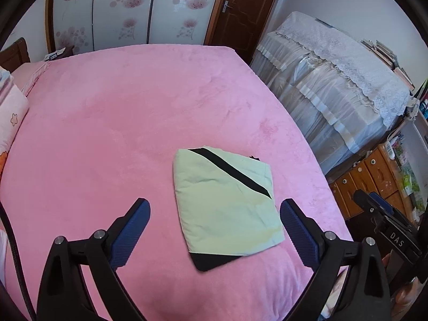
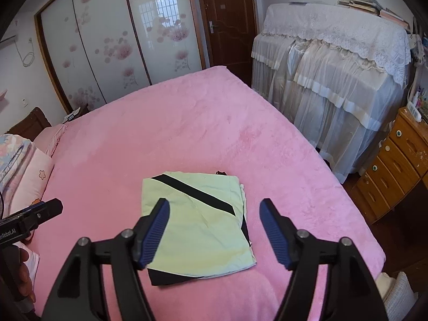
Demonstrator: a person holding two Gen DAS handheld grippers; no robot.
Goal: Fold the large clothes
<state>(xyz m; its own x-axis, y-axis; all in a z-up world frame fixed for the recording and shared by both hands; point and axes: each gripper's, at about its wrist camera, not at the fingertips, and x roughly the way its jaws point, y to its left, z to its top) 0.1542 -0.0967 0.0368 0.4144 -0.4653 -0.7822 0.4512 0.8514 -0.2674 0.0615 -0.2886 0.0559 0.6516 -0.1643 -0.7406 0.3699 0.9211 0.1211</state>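
Note:
A pale green garment with a black diagonal stripe and black edge (image 1: 224, 203) lies folded into a compact square on the pink bed (image 1: 133, 123). It also shows in the right wrist view (image 2: 198, 227). My left gripper (image 1: 215, 206) is open and empty, held above the garment's near side. My right gripper (image 2: 214, 208) is open and empty, held above the garment. The right gripper shows at the right edge of the left wrist view (image 1: 374, 200). The left gripper shows at the left edge of the right wrist view (image 2: 53, 206).
Pink pillows (image 2: 29, 176) lie at the bed's left end. A lace-covered piece of furniture (image 2: 334, 75) and a wooden drawer chest (image 2: 393, 165) stand right of the bed. A wardrobe with flowered sliding doors (image 2: 112, 42) and a brown door (image 2: 227, 18) are behind.

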